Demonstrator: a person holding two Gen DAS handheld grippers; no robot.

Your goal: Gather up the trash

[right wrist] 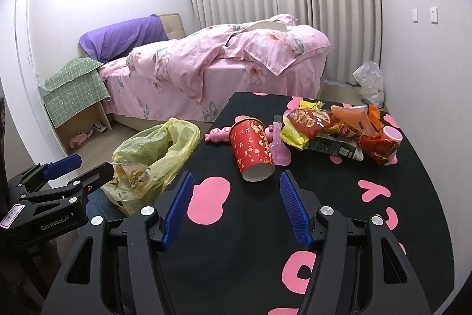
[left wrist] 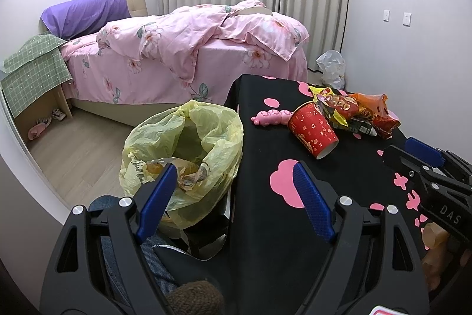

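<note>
Trash, a tipped red paper cup (right wrist: 252,151) among crumpled snack wrappers (right wrist: 324,126), lies centre-frame on the black worktop (right wrist: 236,226); right tongs (right wrist: 234,210) gape wide before it; left tongs (left wrist: 233,200), wide and empty, hover over the yellow plastic bag (left wrist: 183,155), probably ready to steady its mouth.

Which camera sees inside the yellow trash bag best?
The left wrist view. There the yellow trash bag sits close, its mouth open toward the camera, with crumpled wrappers visible inside. In the right wrist view the bag is off to the side, and the left gripper partly covers it.
</note>
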